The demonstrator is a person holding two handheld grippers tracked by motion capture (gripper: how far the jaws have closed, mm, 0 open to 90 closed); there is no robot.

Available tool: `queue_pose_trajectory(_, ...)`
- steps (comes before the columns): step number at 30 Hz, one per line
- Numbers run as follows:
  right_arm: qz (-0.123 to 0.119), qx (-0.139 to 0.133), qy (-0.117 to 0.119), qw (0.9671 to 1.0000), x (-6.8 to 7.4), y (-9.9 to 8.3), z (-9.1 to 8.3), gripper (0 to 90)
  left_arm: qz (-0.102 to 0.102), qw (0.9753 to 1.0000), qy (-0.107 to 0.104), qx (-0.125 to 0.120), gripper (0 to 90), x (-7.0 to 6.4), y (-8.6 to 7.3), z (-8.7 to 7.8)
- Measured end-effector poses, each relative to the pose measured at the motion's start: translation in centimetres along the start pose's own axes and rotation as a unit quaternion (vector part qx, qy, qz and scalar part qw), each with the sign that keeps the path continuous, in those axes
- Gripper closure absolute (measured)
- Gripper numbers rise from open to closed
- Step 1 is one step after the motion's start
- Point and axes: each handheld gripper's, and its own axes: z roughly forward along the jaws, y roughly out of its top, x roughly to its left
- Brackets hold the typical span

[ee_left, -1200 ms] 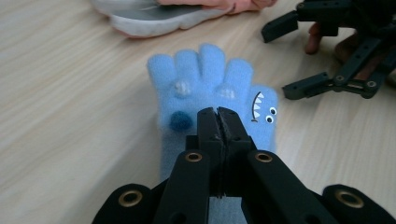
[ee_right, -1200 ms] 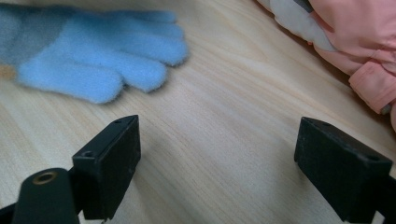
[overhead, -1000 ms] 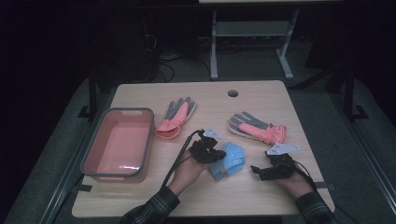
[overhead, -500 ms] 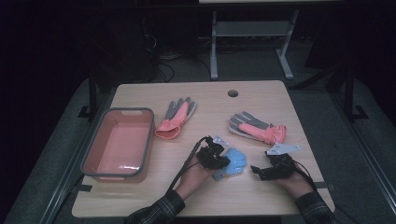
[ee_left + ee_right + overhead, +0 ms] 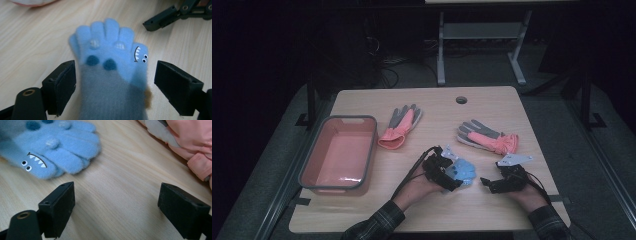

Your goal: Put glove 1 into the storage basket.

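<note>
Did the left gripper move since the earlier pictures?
Yes. The left gripper shifted right, away from the fixed pink rectangular plastic tray, over the fuzzy blue glove.

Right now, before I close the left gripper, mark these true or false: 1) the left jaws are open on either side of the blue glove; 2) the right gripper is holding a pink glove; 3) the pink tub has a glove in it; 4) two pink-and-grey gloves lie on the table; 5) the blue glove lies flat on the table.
1) True: the left gripper stands open with the blue glove between its jaws, not yet pinched.
2) False: the right gripper is open over bare table.
3) False: the pink tub holds no glove.
4) True: one pink-and-grey glove near the tub, another farther right.
5) True.
</note>
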Motion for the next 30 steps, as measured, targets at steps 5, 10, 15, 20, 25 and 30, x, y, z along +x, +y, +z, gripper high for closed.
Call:
queue_pose_trajectory(5, -0.002, 0.0, 0.0, 1.0, 0.0, 0.0, 0.0, 14.2, 0.023, 0.9995, 0.009, 0.018, 16.0, 0.0, -0.1, 1.1)
queue_pose_trajectory(10, -0.001, 0.0, 0.002, 1.0, 0.0, 0.0, 0.0, 14.2, 0.033, 0.9988, 0.013, 0.033, 15.4, 0.0, -0.2, 2.0)
queue_pose_trajectory(15, -0.001, 0.0, 0.002, 1.0, 0.0, 0.0, 0.0, 14.2, 0.045, 0.9982, 0.023, 0.032, 16.0, -0.3, -0.3, 2.1)
queue_pose_trajectory(20, -0.001, 0.0, 0.002, 1.0, 0.0, 0.0, 0.0, 14.2, 0.049, 0.9984, 0.018, 0.018, 25.9, -0.2, -0.6, 1.8)
queue_pose_trajectory(25, -0.001, 0.0, 0.002, 1.0, 0.0, 0.0, 0.0, 14.2, 0.048, 0.9986, 0.02, 0.011, 43.1, 0.2, -0.7, 1.5)
queue_pose_trajectory(30, -0.002, 0.0, 0.002, 1.0, 0.0, 0.0, 0.0, 14.2, 0.046, 0.9987, 0.019, 0.008, 57.1, 0.8, -0.7, 1.2)
